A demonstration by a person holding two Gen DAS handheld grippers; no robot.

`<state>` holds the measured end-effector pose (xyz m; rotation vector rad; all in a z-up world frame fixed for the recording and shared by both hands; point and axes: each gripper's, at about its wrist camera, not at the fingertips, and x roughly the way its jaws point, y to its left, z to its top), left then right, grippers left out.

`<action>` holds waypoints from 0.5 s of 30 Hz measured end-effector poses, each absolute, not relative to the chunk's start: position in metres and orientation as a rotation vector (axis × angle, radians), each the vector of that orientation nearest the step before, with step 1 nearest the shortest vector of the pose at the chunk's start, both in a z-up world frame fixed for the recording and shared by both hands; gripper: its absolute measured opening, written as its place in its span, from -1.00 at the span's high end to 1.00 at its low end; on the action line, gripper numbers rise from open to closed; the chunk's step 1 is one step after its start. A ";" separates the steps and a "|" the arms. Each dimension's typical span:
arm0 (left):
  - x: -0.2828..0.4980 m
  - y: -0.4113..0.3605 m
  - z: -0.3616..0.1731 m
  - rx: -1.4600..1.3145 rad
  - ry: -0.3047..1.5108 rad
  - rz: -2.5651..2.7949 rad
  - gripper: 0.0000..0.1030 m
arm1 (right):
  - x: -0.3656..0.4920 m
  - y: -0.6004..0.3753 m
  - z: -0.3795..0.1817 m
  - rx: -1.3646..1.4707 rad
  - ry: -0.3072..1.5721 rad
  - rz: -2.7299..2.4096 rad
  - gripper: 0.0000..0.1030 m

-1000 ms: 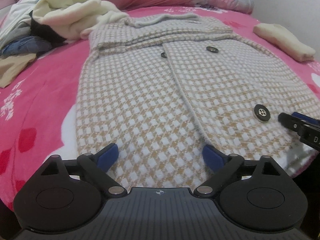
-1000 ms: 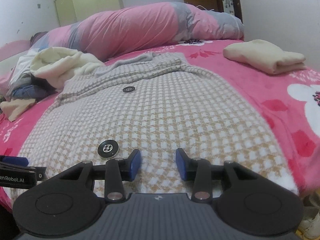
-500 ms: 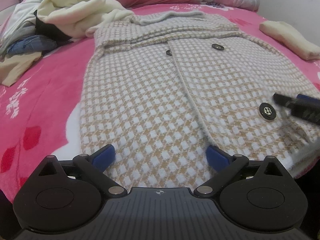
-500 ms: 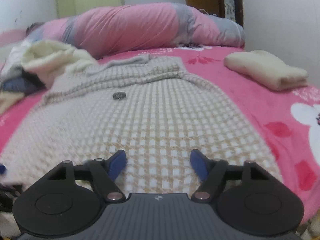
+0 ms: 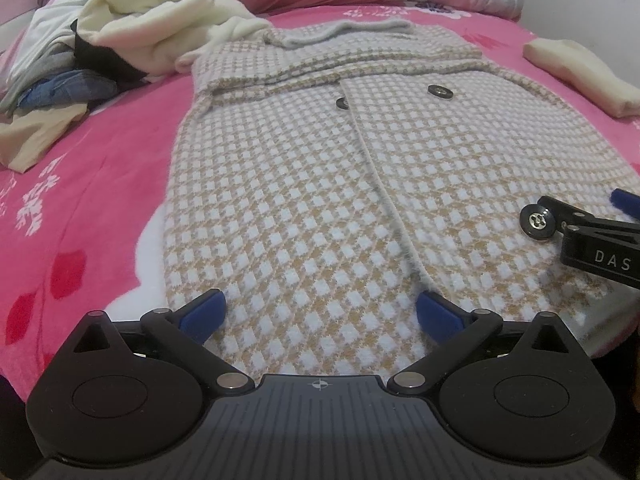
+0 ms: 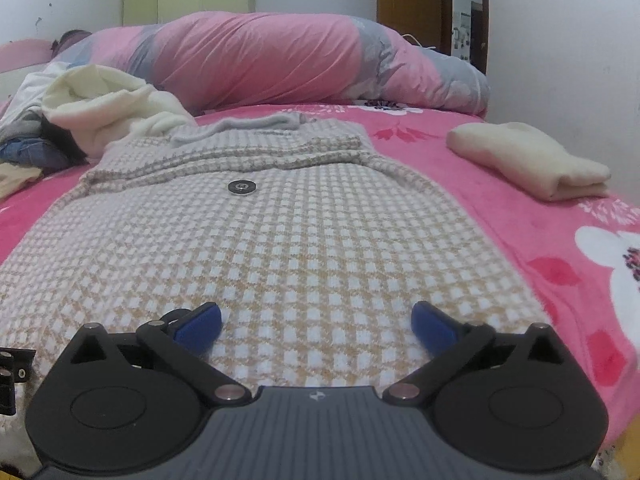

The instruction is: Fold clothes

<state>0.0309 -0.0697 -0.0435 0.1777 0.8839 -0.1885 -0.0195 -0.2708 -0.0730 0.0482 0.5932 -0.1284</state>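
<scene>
A beige-and-white checked knit cardigan (image 5: 304,184) with dark round buttons lies flat on the pink bed, its sleeves folded across the chest. It also shows in the right wrist view (image 6: 304,232). My left gripper (image 5: 320,314) is open and empty over the left half of the hem. My right gripper (image 6: 316,324) is open and empty over the right half of the hem. The right gripper's black finger (image 5: 592,240) enters the left wrist view beside the lowest button (image 5: 538,222).
A heap of unfolded clothes (image 5: 100,52) lies at the far left of the bed. A folded cream garment (image 6: 528,164) lies at the far right. A rolled pink-and-grey duvet (image 6: 280,60) runs along the back. The bed's front edge is just below both grippers.
My right gripper has opened from nearly shut to wide and shifted right along the hem. My left gripper has stayed open with the view shifting only slightly.
</scene>
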 end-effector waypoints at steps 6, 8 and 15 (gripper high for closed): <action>0.031 -0.070 -0.043 0.176 0.890 -0.183 -1.00 | -0.016 -0.274 -0.069 0.069 0.637 -0.123 -1.00; 0.031 -0.071 -0.043 0.175 0.892 -0.180 -1.00 | -0.015 -0.273 -0.068 0.066 0.650 -0.129 -1.00; 0.031 -0.071 -0.043 0.171 0.896 -0.173 -1.00 | -0.012 -0.274 -0.065 0.072 0.671 -0.125 -1.00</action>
